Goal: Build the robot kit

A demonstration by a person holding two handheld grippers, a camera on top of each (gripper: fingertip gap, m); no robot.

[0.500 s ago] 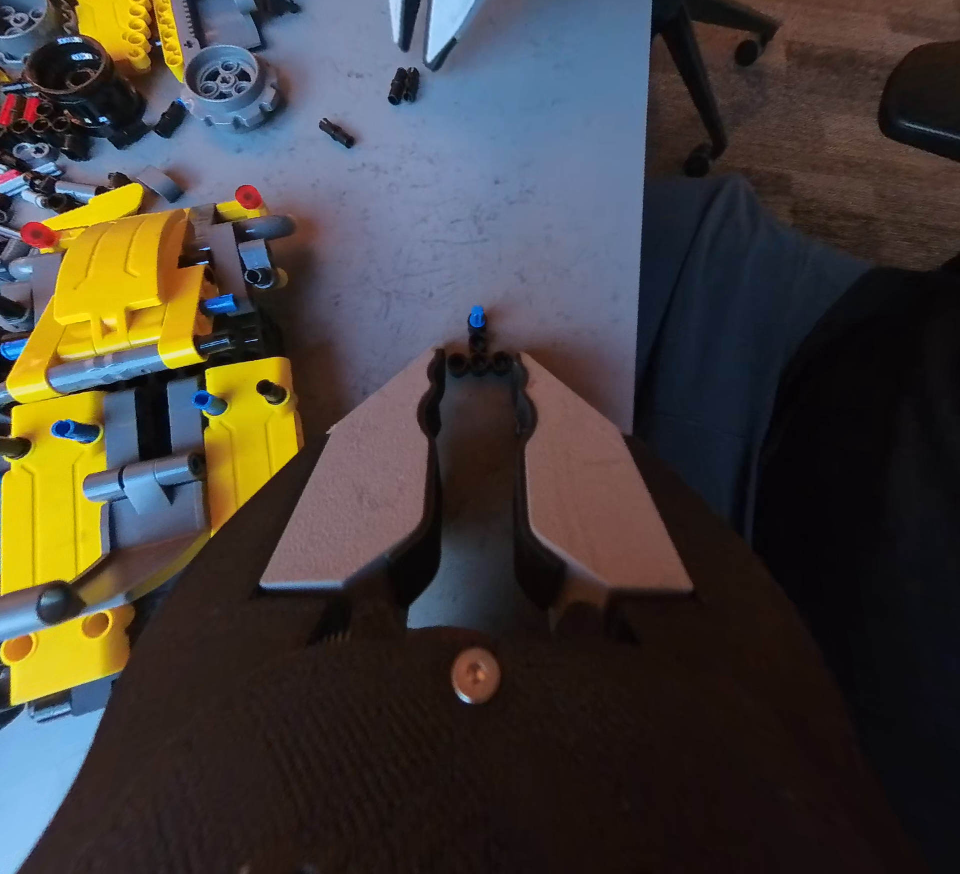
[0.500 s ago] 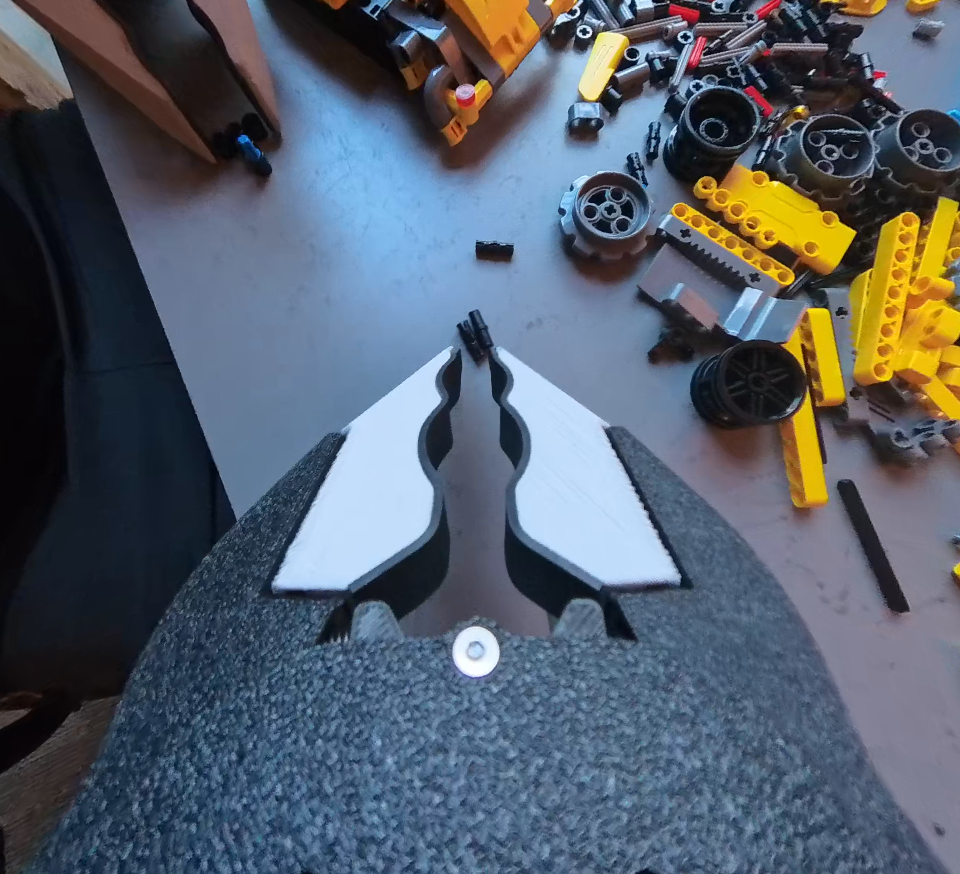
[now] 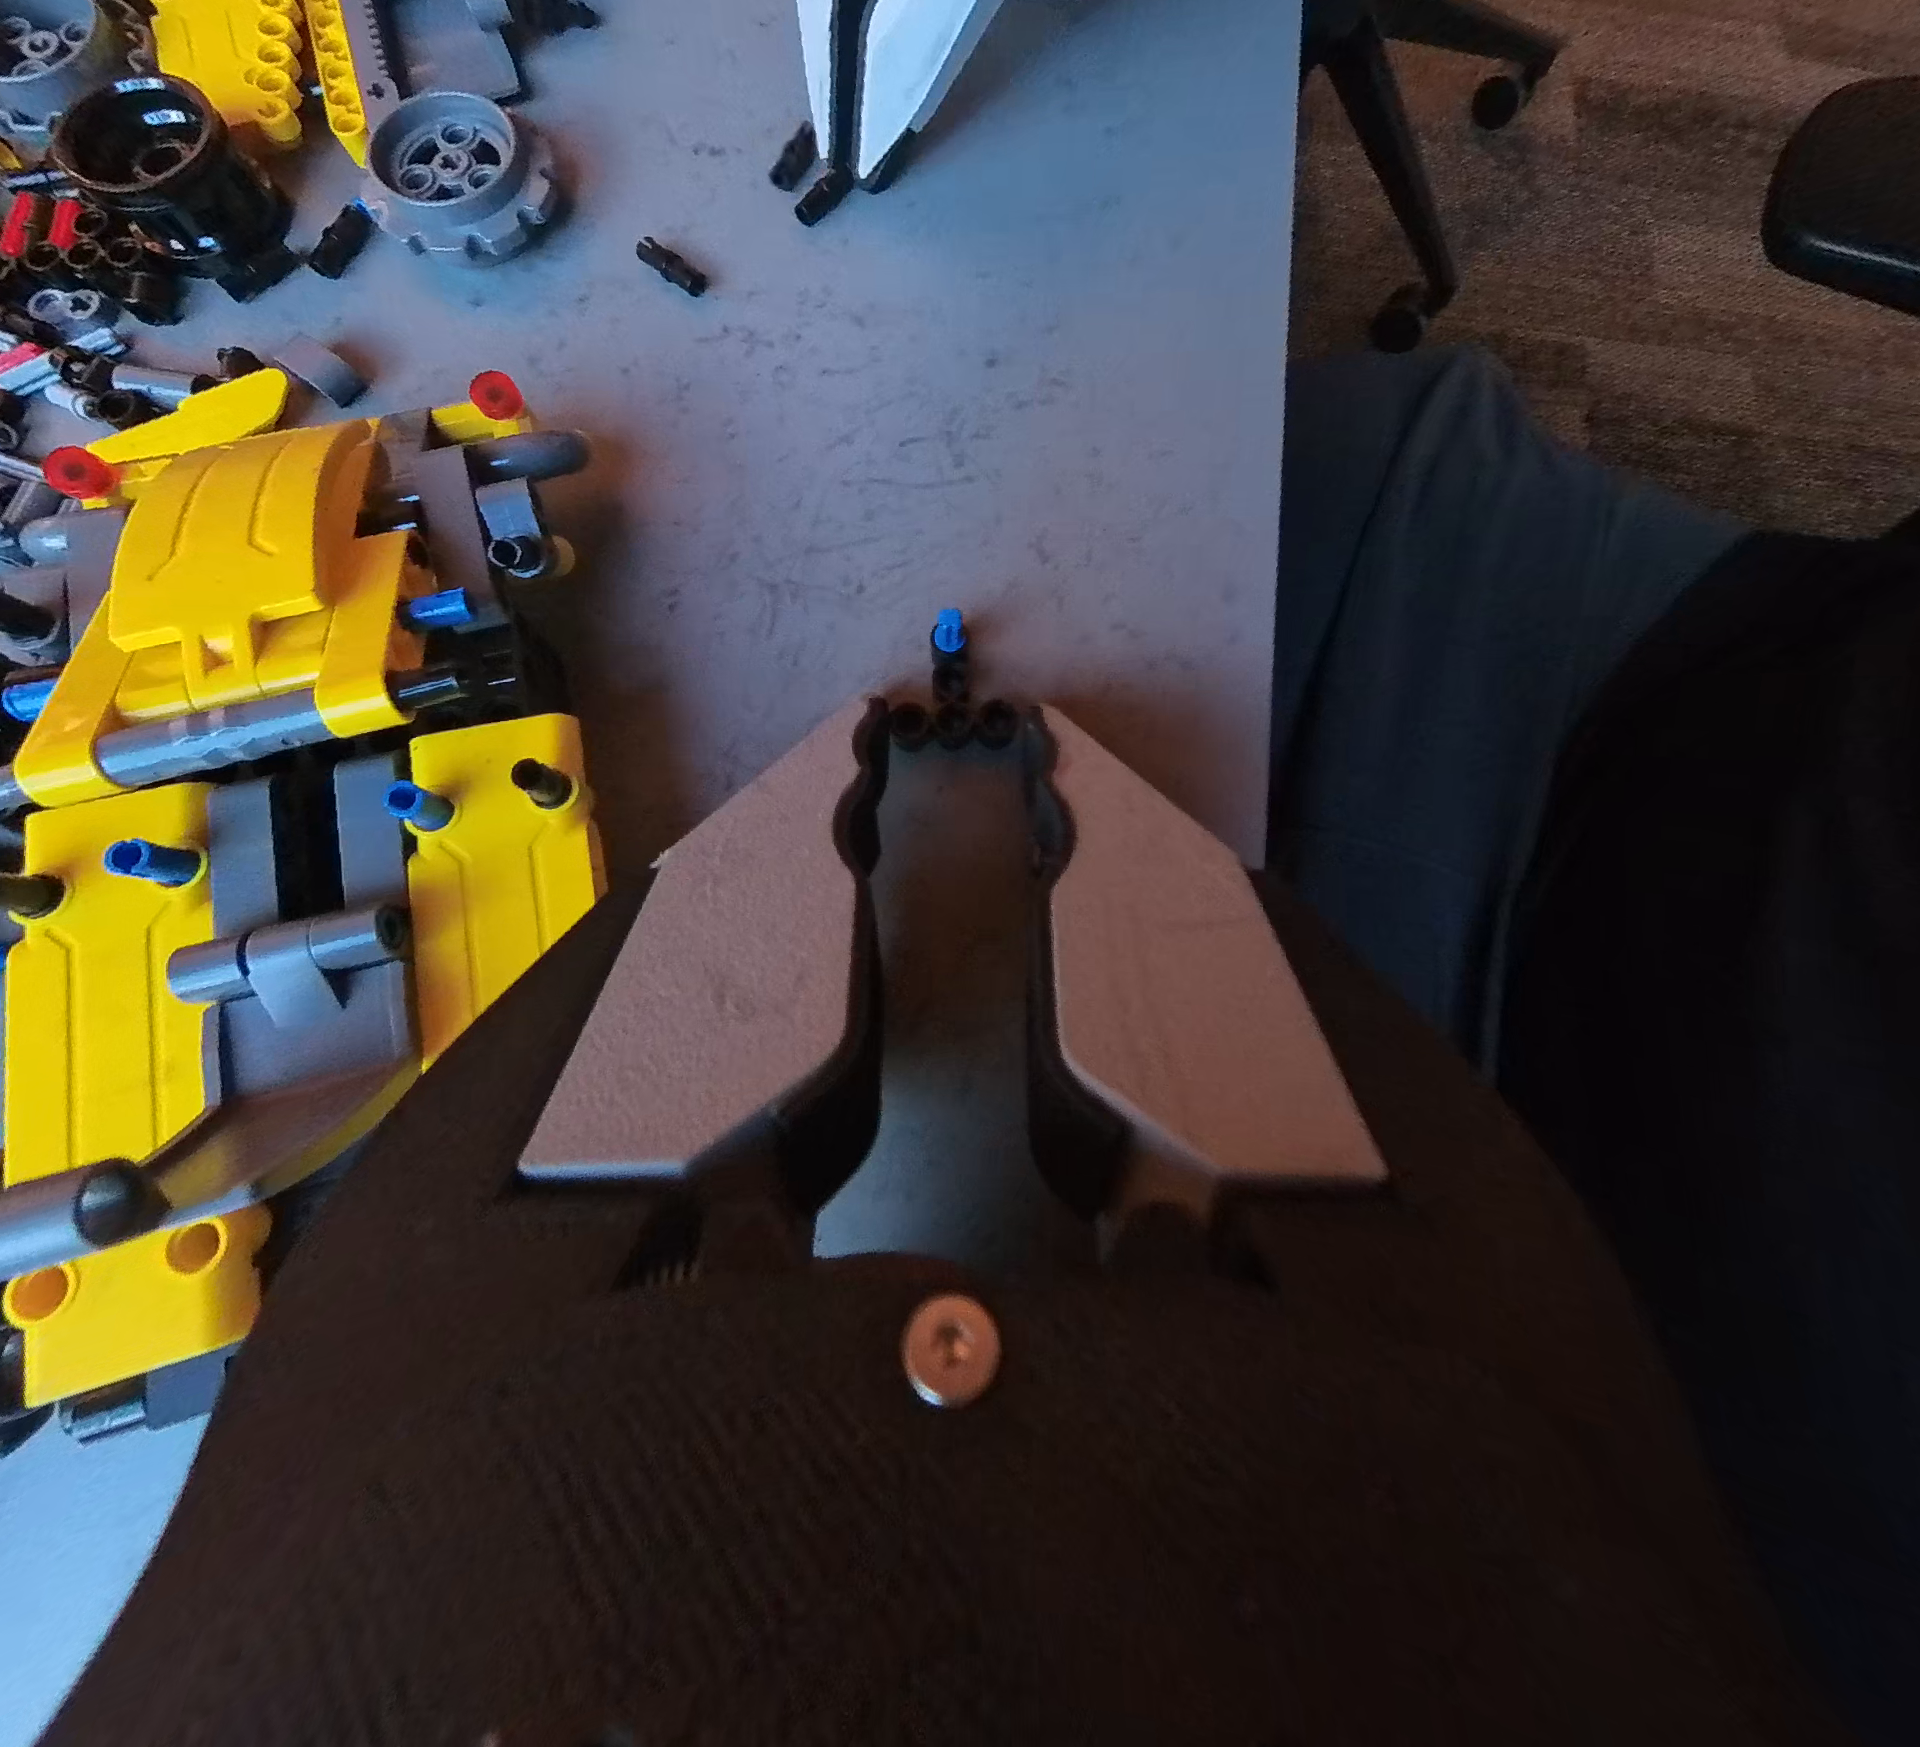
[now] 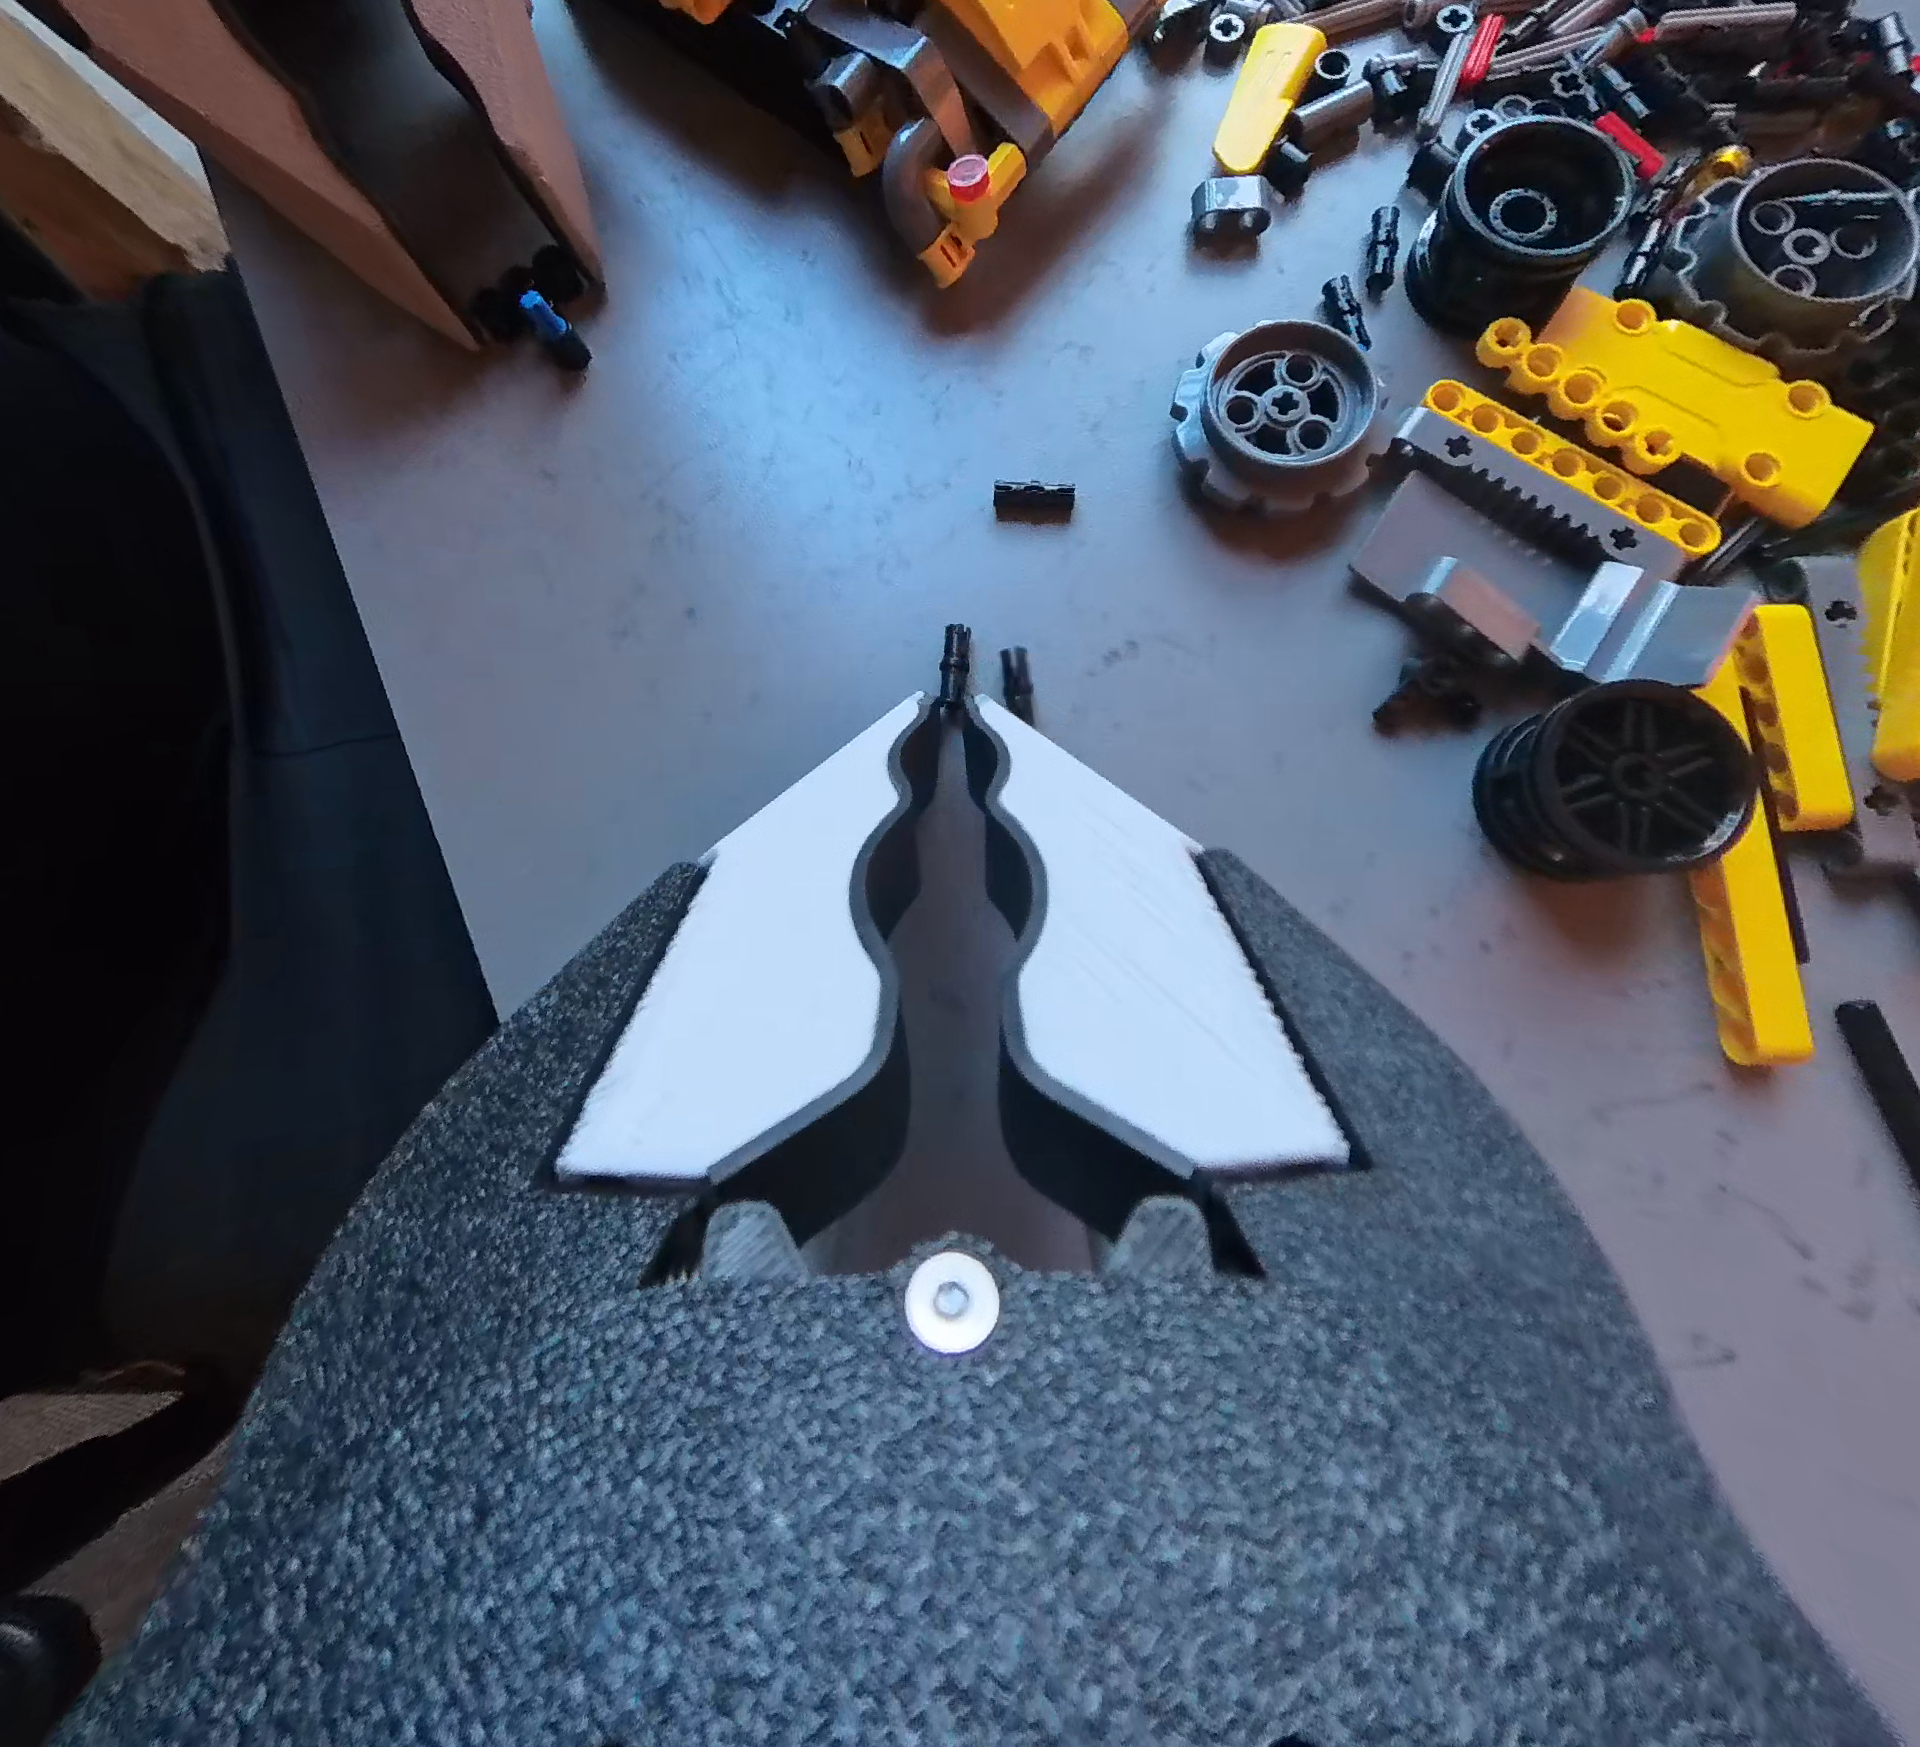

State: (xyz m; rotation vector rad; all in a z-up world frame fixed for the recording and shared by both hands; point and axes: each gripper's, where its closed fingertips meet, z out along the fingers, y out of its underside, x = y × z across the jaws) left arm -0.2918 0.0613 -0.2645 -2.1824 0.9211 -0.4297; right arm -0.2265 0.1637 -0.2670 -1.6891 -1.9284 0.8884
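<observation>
Right gripper (image 4: 951, 710) has closed on black pin (image 4: 953, 658) — lifted.

left hand-held gripper (image 3: 951, 729) | clamps black connector (image 3: 951, 718) | blue pin (image 3: 948, 629) protruding

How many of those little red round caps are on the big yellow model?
2. One red cap sits on the yellow model's corner nearest the bare table. The other is on the corner beside the loose parts. More may be hidden underneath.
</observation>
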